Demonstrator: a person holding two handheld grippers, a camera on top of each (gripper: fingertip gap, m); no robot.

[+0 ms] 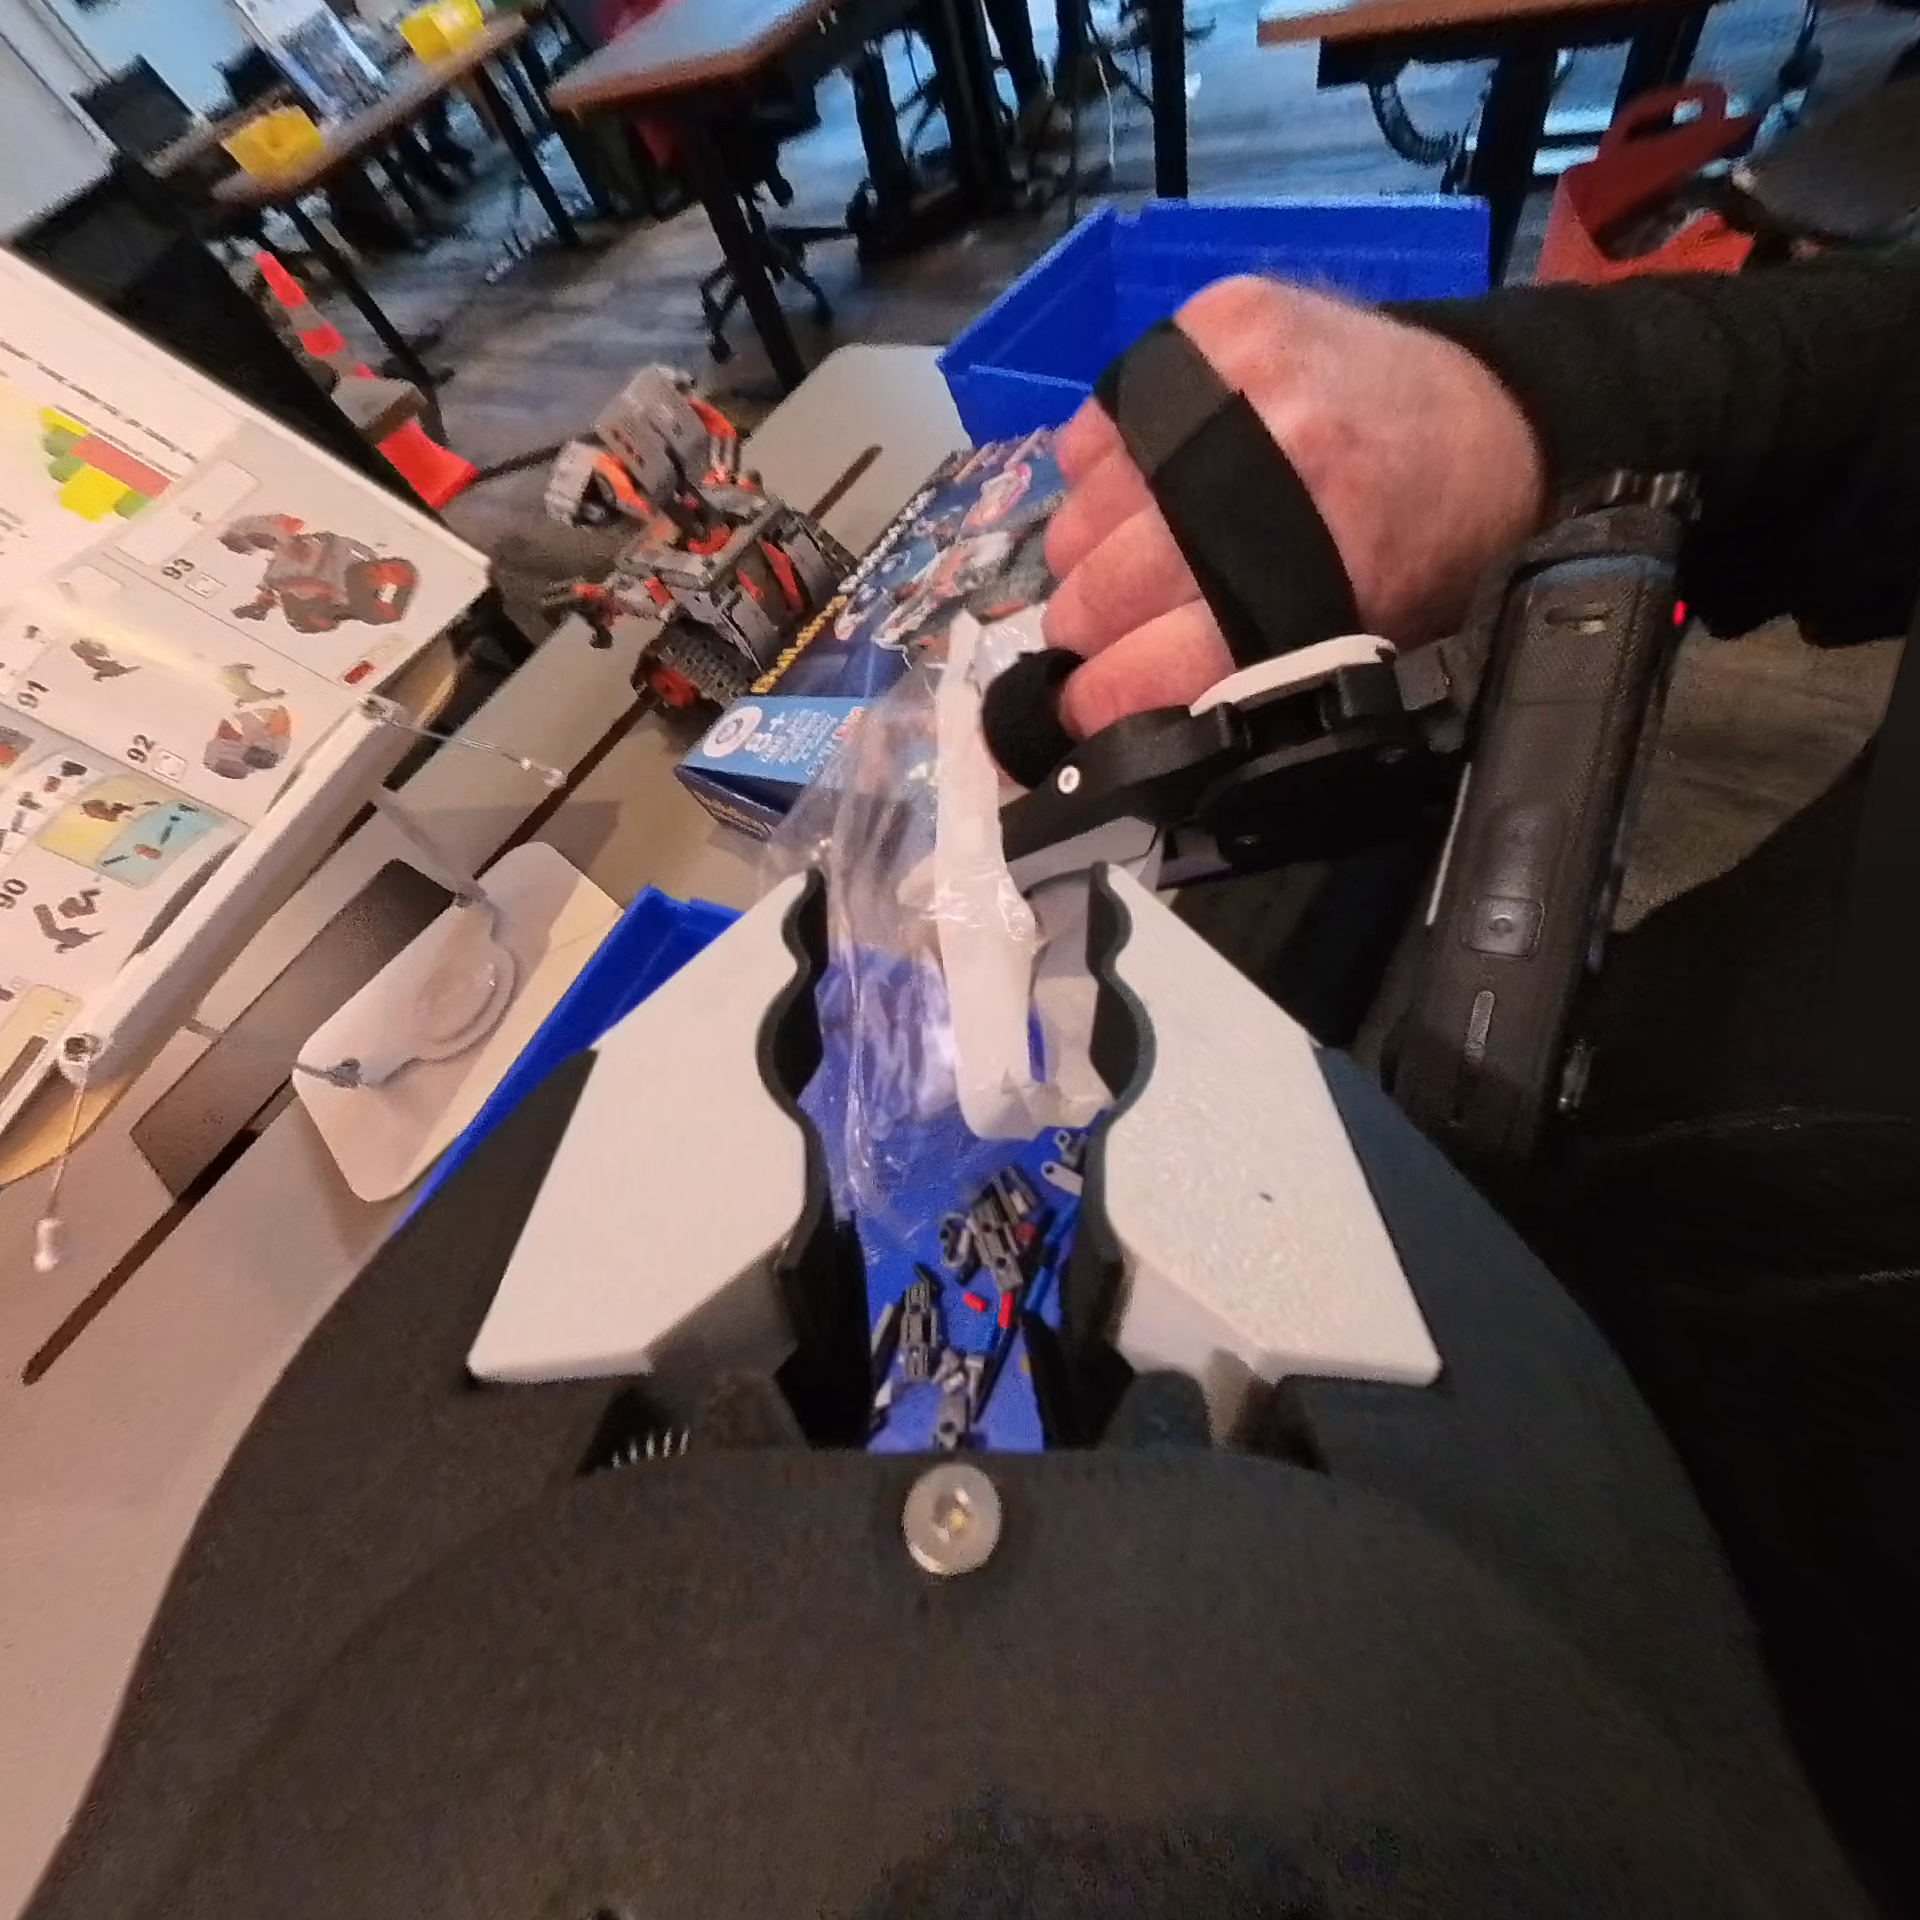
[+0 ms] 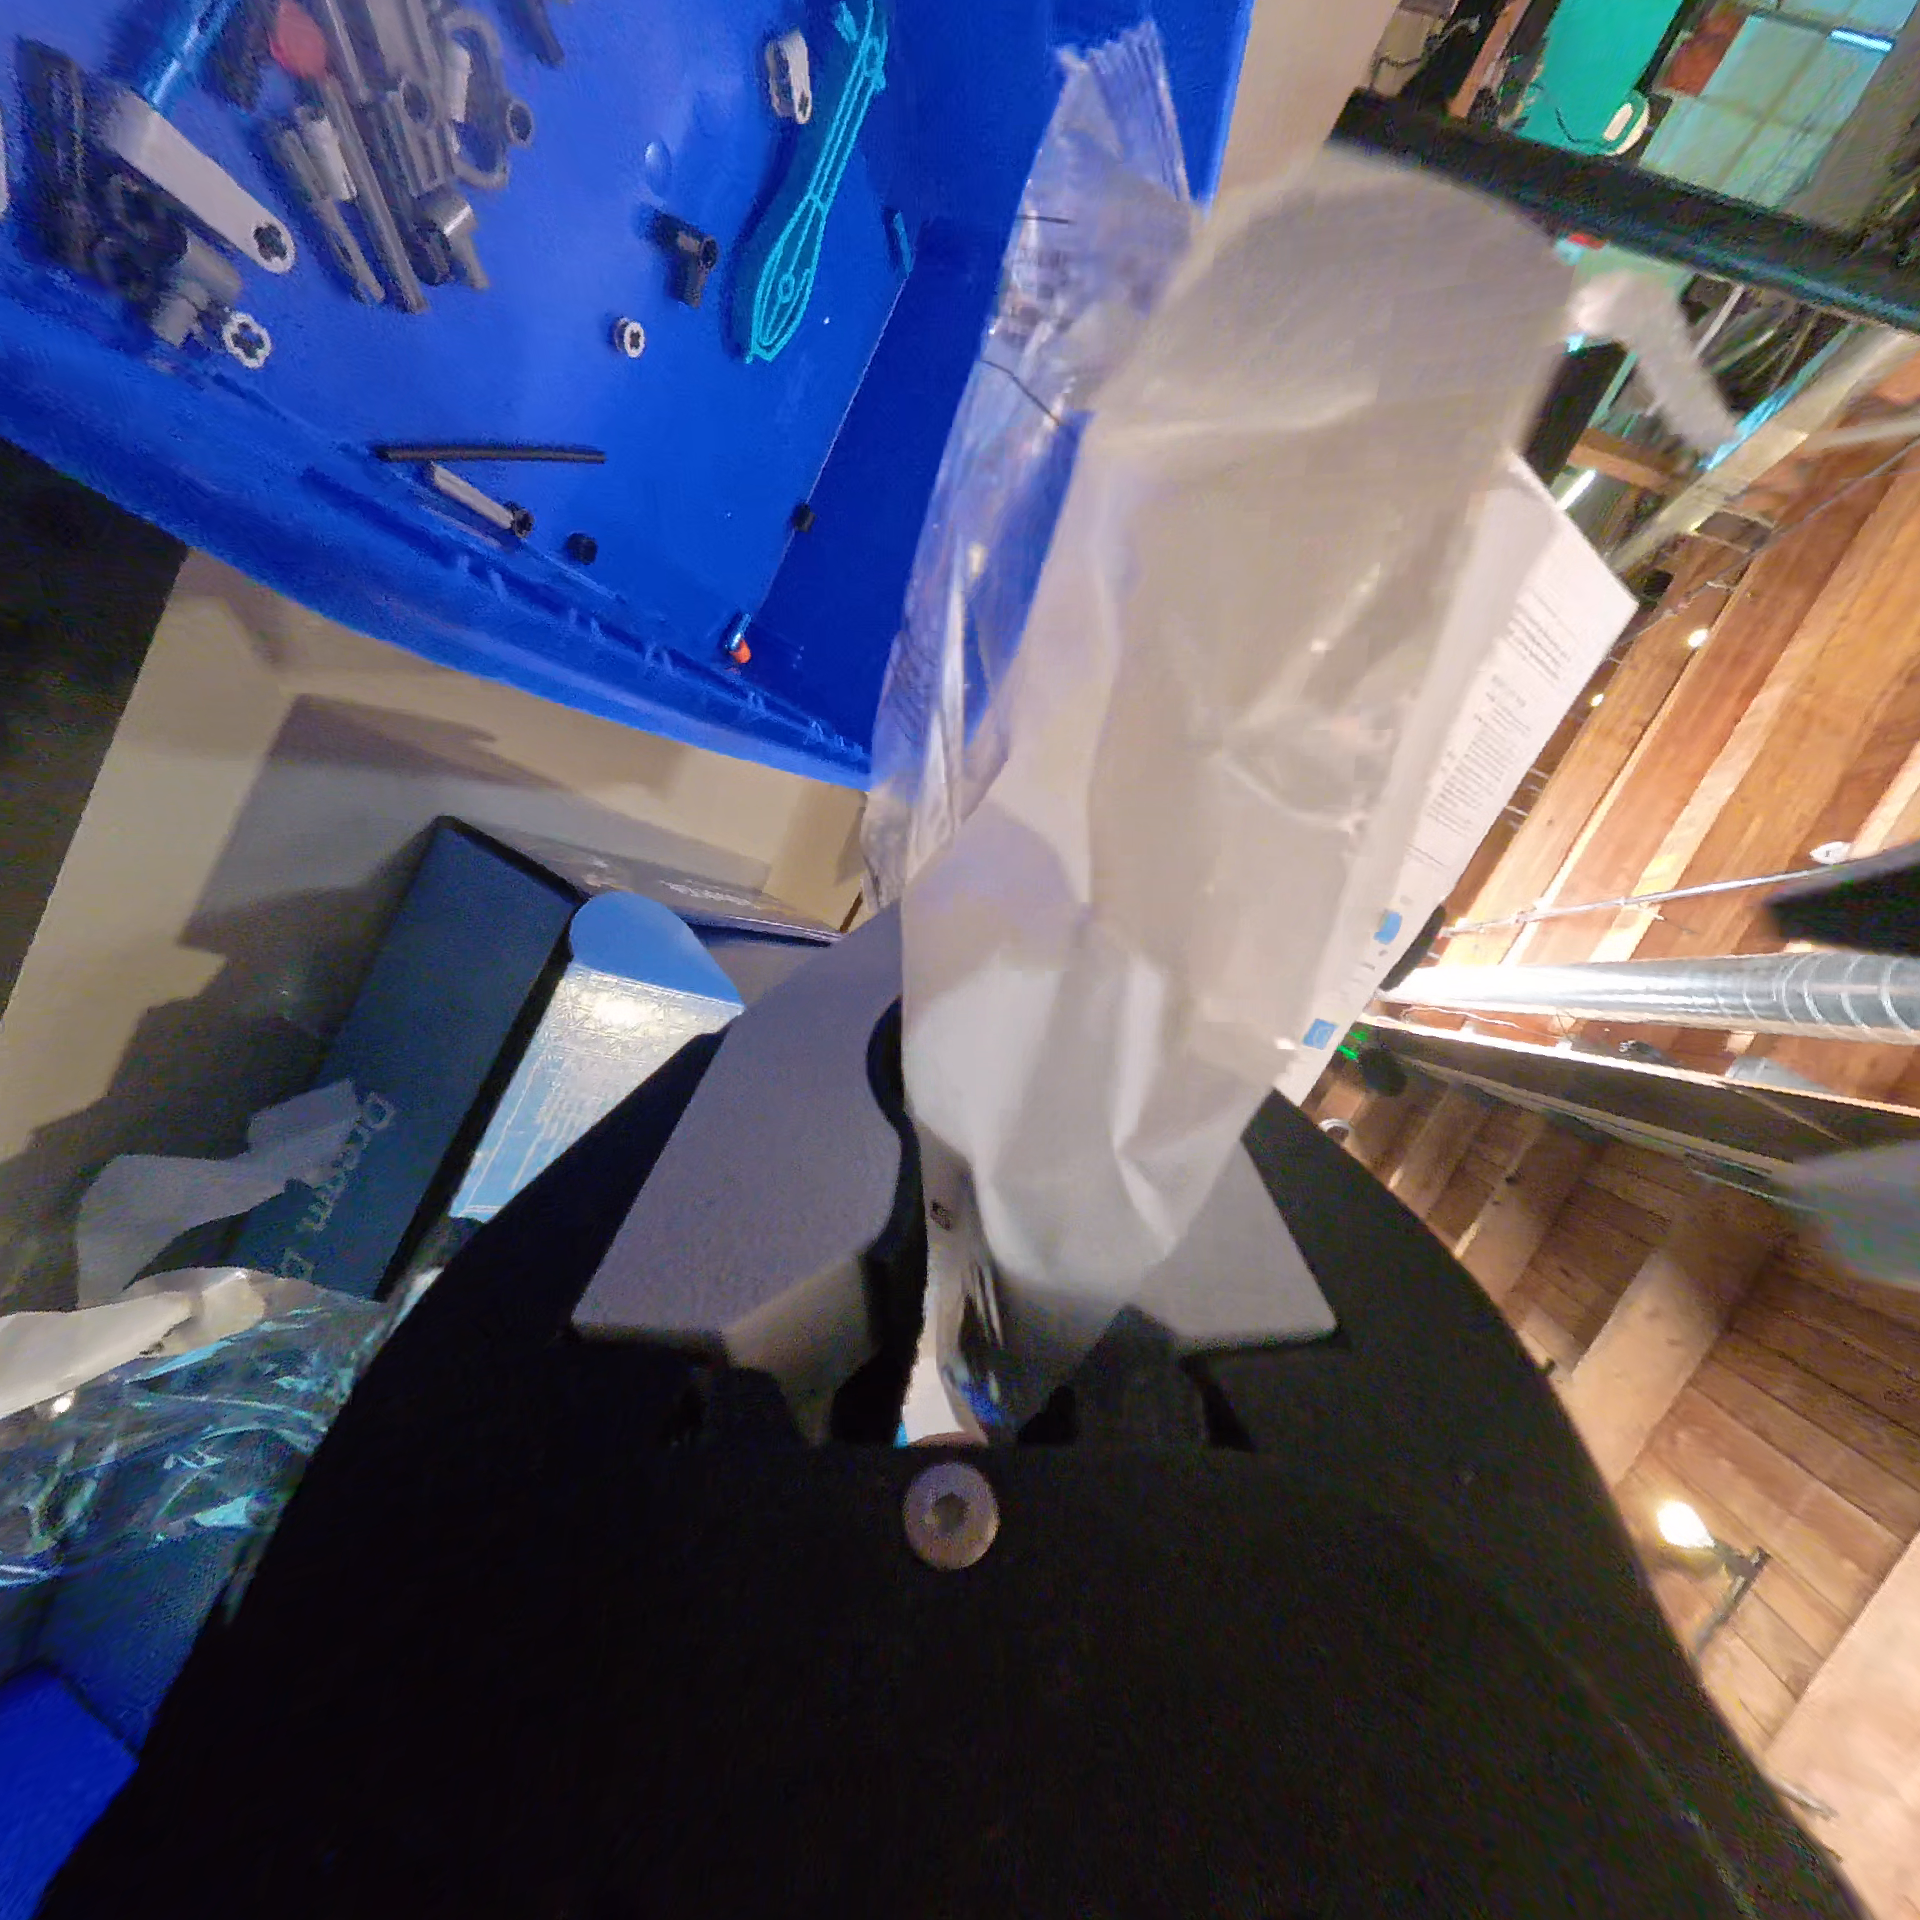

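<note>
Here, the left gripper (image 1: 951, 997), grey-fingered on a black body, hung over a shallow blue plastic bin (image 1: 914, 1382), its fingers parted with a clear gap between them. A crumpled clear plastic bag (image 1: 935, 914) passed between the finger tips; whether it touched them could not be told.

- The bag: translucent and creased, seemingly empty, held above the bin's far part.
- The right gripper (image 2: 1023, 1101): same grey-and-black build, tipped on its side, fingers closed on the bag's bunched lower end, the rest of the bag fanning out ahead of it.
- The person's right hand (image 1: 1278, 499): wrapped around that gripper's handle under a black strap, seen on the right of the left wrist view, dark sleeve behind it.
- Small grey and black building-toy pieces (image 2: 312, 177): scattered loose on the bin floor, with a few red bits among them.
- Blue cardboard box (image 1: 883, 634): lay flat on the pale grey table (image 1: 125, 1455), just beyond the bin.
- Grey, black and orange tracked toy model (image 1: 686, 551): stood beside the box on its left.
- Open instruction booklet (image 1: 177, 665): propped on a clear stand at the left.
- Second blue bin (image 1: 1195, 301): at the table's far edge.
- Dark blue box (image 2: 436, 1039) and crumpled wrapping: lay on the table near the right gripper.
</note>
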